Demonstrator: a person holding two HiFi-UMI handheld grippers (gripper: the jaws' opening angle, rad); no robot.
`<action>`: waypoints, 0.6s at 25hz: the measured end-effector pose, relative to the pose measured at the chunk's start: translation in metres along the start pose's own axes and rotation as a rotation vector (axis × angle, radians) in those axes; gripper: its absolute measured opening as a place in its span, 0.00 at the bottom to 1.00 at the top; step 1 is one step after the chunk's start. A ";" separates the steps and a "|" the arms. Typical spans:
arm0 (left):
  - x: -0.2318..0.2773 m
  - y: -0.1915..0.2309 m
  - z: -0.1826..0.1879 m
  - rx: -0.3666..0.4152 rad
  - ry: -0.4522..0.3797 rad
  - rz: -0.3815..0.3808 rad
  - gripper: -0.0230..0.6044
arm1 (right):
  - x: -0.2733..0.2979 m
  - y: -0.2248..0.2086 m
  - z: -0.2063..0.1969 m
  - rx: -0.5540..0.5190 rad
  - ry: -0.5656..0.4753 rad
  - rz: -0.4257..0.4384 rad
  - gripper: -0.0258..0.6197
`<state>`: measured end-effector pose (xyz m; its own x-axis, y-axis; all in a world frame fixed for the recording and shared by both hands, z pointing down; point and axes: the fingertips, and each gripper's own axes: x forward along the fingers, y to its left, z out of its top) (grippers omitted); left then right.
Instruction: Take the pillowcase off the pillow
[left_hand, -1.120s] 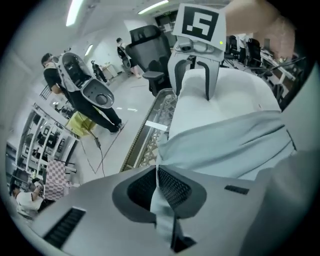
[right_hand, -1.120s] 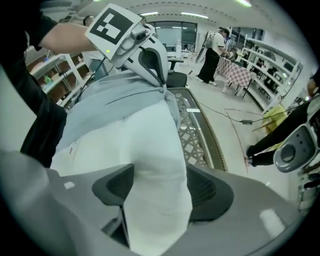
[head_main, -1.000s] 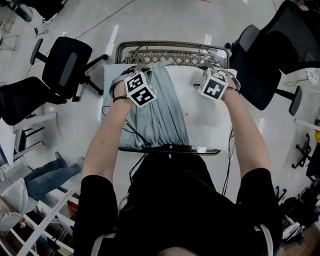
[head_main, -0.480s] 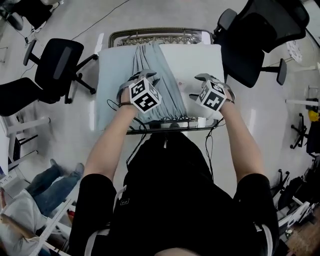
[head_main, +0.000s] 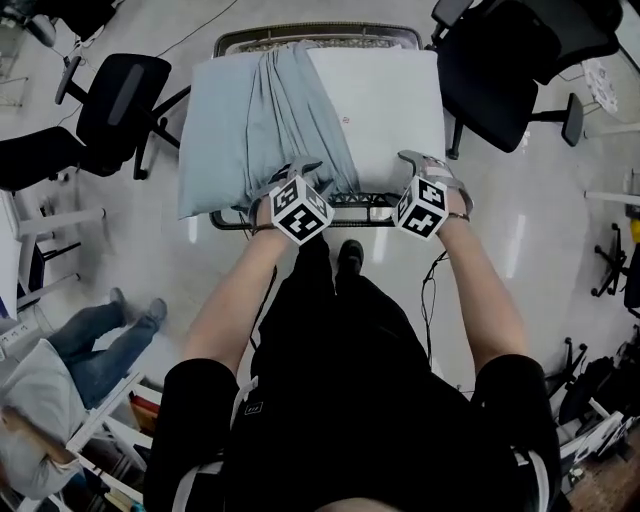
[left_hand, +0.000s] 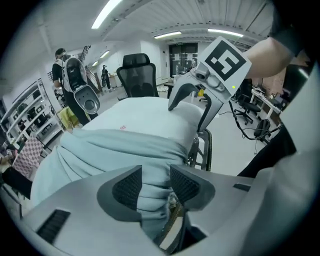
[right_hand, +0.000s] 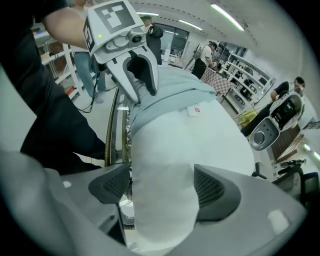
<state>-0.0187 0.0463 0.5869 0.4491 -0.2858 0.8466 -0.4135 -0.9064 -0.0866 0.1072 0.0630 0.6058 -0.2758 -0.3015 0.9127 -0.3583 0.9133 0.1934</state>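
Observation:
A white pillow (head_main: 385, 100) lies on a wire-topped cart (head_main: 232, 222). The pale blue-grey pillowcase (head_main: 250, 120) is bunched in long folds over the pillow's left half. My left gripper (head_main: 305, 172) is at the near end of those folds. Its jaws have just been opening and now stand apart, with a pillowcase fold (left_hand: 150, 190) loose between the pads. My right gripper (head_main: 428, 165) is at the pillow's bare near right corner. Its jaws have just widened and stand open around that corner (right_hand: 160, 200). Each gripper shows in the other's view: the right gripper (left_hand: 192, 107) and the left gripper (right_hand: 137, 75).
Black office chairs stand left (head_main: 115, 110) and right (head_main: 500, 80) of the cart. A person's legs (head_main: 110, 335) lie on the floor at lower left beside a white rack (head_main: 100, 430). Cables hang from the cart's near edge. People and shelves show far behind.
Both grippers have come from the pillow's far end along it to its near edge. The left jaws, shut before, now stand apart.

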 end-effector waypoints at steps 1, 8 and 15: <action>0.004 -0.009 -0.004 -0.015 -0.002 0.009 0.32 | 0.006 0.005 -0.005 -0.022 -0.005 -0.030 0.69; 0.044 -0.020 0.017 -0.155 -0.112 0.175 0.51 | 0.041 -0.005 -0.004 -0.043 -0.063 -0.189 0.63; 0.013 -0.002 -0.025 0.291 0.148 0.261 0.09 | 0.010 -0.014 -0.005 -0.136 -0.035 -0.100 0.43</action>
<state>-0.0317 0.0519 0.6109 0.2314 -0.4894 0.8408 -0.2476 -0.8654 -0.4356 0.1139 0.0485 0.6136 -0.2765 -0.3996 0.8740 -0.2618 0.9064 0.3316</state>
